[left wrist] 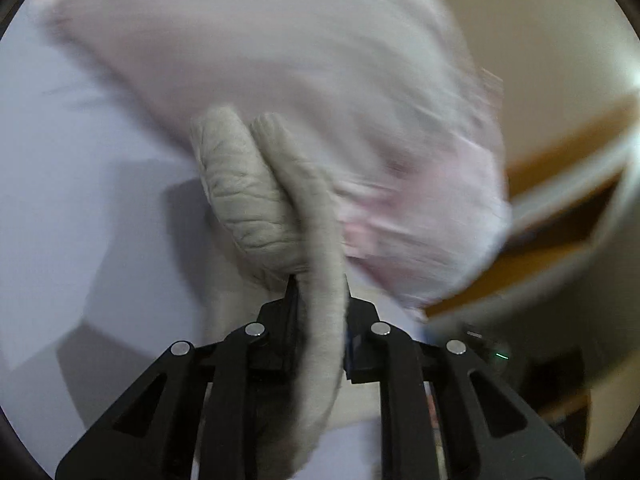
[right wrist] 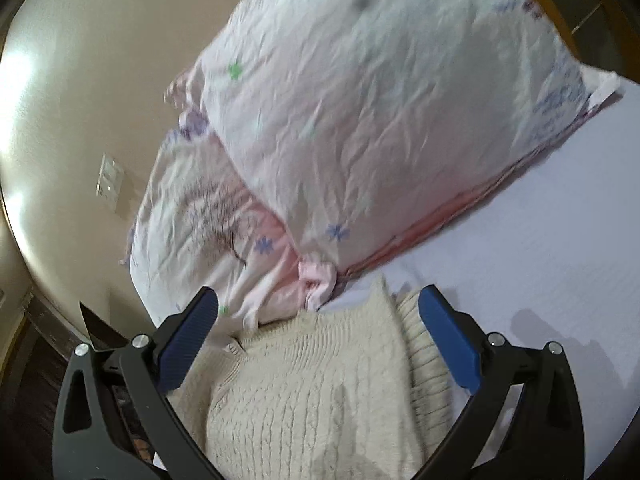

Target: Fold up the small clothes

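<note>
A small cream knitted sweater [right wrist: 304,392] lies on a pale lilac bed sheet [right wrist: 560,240]. My right gripper [right wrist: 318,304] is open, its blue pads [right wrist: 448,336] on either side of the sweater's upper edge, just above the knit. My left gripper [left wrist: 318,284] is shut on a ribbed part of the cream sweater [left wrist: 280,208], which runs up between the jaws and bunches in front of them. That view is blurred with motion.
A large pink-and-white flowered pillow [right wrist: 380,100] lies just beyond the sweater, on top of a second one [right wrist: 200,232]; it also fills the top of the left wrist view [left wrist: 280,60]. A beige wall [right wrist: 80,80] and a wooden bed frame [left wrist: 560,208] border the bed.
</note>
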Action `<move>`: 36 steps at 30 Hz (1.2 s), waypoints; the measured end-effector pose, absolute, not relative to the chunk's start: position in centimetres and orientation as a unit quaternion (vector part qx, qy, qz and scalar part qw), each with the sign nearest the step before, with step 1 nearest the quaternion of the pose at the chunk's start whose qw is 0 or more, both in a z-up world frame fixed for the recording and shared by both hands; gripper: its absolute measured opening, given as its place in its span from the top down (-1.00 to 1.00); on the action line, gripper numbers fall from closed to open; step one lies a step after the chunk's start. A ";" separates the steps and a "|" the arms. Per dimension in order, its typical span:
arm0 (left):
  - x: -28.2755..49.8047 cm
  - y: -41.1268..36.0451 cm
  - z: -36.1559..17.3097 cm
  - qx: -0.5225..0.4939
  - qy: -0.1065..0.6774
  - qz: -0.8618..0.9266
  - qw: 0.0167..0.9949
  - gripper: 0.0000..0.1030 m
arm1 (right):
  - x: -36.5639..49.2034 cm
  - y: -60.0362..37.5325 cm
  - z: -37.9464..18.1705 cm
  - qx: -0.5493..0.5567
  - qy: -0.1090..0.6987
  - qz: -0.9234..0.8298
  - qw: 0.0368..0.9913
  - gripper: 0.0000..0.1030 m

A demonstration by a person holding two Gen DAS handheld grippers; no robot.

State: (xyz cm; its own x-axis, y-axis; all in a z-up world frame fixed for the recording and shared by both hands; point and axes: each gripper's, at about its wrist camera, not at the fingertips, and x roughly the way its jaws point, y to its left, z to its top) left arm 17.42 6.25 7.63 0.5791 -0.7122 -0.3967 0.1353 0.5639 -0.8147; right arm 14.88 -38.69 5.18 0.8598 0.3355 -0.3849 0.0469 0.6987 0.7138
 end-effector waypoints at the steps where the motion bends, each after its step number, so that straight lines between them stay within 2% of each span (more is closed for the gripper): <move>1: 18.1 3.3 8.4 -0.385 0.369 -0.305 0.789 0.67 | 14.6 -39.3 5.3 0.384 0.247 0.078 0.886 -0.95; 3: 19.7 -2.1 8.6 -0.389 0.379 -0.370 0.754 0.66 | 14.1 -40.8 5.3 0.393 0.242 0.066 0.884 -0.95; 6: 22.3 -11.7 6.2 -0.374 0.437 -0.443 0.687 0.64 | 14.1 -42.5 4.8 0.402 0.257 0.053 0.877 -0.95; 9: 22.9 -15.9 4.5 -0.389 0.465 -0.496 0.622 0.65 | 14.5 -43.8 3.9 0.417 0.286 0.055 0.861 -0.95; 11: 22.4 -14.5 6.0 -0.363 0.436 -0.497 0.657 0.64 | 15.0 -44.3 3.2 0.433 0.310 0.073 0.843 -0.95; 12: 22.2 -13.3 6.7 -0.347 0.426 -0.481 0.683 0.45 | 15.2 -44.2 2.9 0.439 0.320 0.083 0.836 -0.96; 13: 22.1 -12.0 7.2 -0.333 0.420 -0.459 0.709 0.00 | 15.5 -44.0 2.6 0.442 0.334 0.095 0.827 -0.96; 14: 21.8 -10.1 7.8 -0.306 0.414 -0.412 0.752 -0.20 | 15.8 -43.5 2.3 0.441 0.349 0.108 0.820 -0.96; 15: 21.5 -8.6 8.0 -0.280 0.410 -0.366 0.788 -0.31 | 16.4 -42.6 2.0 0.430 0.374 0.119 0.813 -0.96; 18: 21.2 -6.1 7.2 -0.207 0.418 -0.264 0.844 -0.31 | 17.6 -39.9 1.2 0.381 0.431 0.128 0.808 -0.96; 23: 21.2 -5.6 3.8 -0.178 0.457 -0.228 0.841 -0.37 | 18.4 -38.0 -0.4 0.345 0.479 0.111 0.800 -0.95; 28: 21.2 -6.6 2.9 -0.164 0.454 -0.227 0.846 -0.56 | 18.1 -37.3 -1.1 0.335 0.471 0.118 0.808 -0.59; 33: 21.7 -6.1 1.8 -0.200 0.455 -0.221 0.839 -0.66 | 18.3 -37.3 -1.3 0.341 0.464 0.117 0.809 -0.57; 35: 22.0 -6.4 1.1 -0.198 0.461 -0.225 0.835 -0.76 | 18.4 -37.4 -1.4 0.340 0.463 0.117 0.810 -0.57; 36: 22.2 -6.4 0.7 -0.203 0.464 -0.228 0.832 -0.79 | 18.4 -37.4 -1.4 0.338 0.461 0.117 0.812 -0.48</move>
State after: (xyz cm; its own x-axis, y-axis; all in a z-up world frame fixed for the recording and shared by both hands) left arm 22.24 -6.35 0.66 0.4659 -0.5679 -0.6785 0.1910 0.8133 -0.5496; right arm 18.35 -37.41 -1.40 0.5476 0.5016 -0.6697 0.1225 0.7437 0.6572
